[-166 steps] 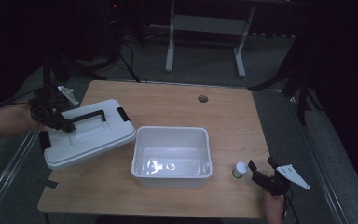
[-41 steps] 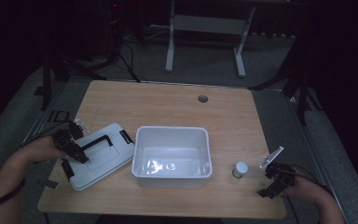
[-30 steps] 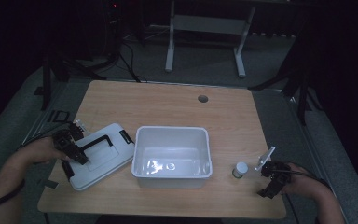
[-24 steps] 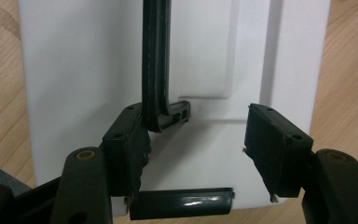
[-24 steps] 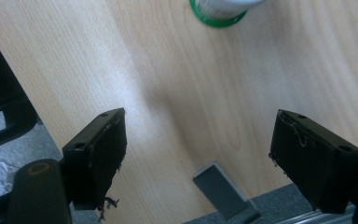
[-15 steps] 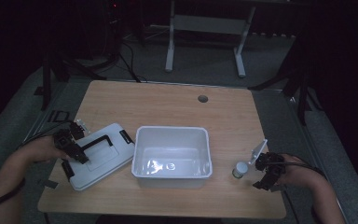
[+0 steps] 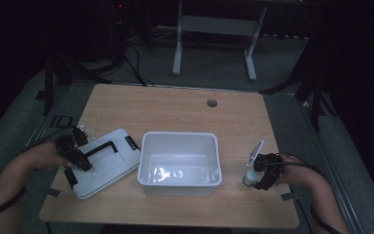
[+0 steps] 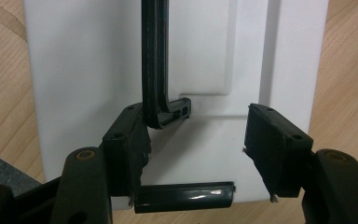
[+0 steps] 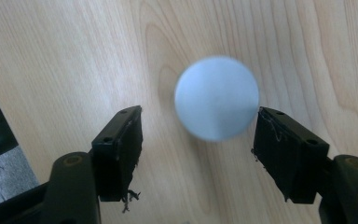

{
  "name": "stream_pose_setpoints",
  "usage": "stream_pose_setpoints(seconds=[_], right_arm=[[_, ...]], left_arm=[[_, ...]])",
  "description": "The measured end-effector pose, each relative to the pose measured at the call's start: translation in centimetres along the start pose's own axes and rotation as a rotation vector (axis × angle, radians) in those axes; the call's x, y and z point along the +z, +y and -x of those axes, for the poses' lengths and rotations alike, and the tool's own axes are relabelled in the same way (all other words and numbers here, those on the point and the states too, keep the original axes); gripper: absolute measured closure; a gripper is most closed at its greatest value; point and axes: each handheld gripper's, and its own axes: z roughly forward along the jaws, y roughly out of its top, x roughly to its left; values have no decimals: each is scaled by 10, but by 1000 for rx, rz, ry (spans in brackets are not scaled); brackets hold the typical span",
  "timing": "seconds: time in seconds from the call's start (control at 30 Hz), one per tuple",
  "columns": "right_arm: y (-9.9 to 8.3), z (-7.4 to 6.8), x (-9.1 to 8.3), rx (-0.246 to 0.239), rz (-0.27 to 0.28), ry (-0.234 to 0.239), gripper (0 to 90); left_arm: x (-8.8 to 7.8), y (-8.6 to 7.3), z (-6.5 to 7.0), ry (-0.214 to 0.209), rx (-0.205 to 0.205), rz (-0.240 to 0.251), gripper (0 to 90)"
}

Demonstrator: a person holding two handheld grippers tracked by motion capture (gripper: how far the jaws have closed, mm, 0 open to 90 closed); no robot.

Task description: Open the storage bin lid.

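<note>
A small bottle with a round white cap stands on the wooden table right of the white bin. My right gripper points down over it. Its jaws have just been closing, and the cap sits between them in the right gripper view, close to the right pad with a gap at the left pad. The white lid lies flat left of the bin. My left gripper hovers half open over the lid's end, its left jaw beside the black handle.
A black latch lies at the lid's near edge. A round cable hole sits at the table's far side. Bare wood lies beyond the bin and along the front edge. The table's right edge is close to my right hand.
My right hand has slid left across the table until its jaws straddle the bottle. My left hand and the lid have stayed put over the last second; earlier the lid was farther left.
</note>
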Motion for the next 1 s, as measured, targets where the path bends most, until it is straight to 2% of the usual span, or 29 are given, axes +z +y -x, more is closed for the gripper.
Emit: stream_pose_setpoints(seconds=[0.27, 0.5, 0.67, 0.77, 0.87, 1.0], right_arm=[[14, 2, 7, -41, -9, -7, 375], [20, 2, 10, -56, -35, -32, 482], [24, 0, 10, -71, -59, -39, 499], [26, -1, 7, -84, -58, -31, 500], [28, -3, 0, -89, -33, -26, 500], [30, -5, -11, -92, -32, -38, 500]], left_arm=[[3, 2, 0, 0, 6, -9, 392], [0, 0, -2, 6, 4, 6, 392], [-2, -1, -1, 7, 3, 4, 392], [-2, -1, -1, 6, 7, 2, 393], [-2, -1, -1, 6, 6, 2, 393], [-2, 0, 0, 6, 9, -3, 393]])
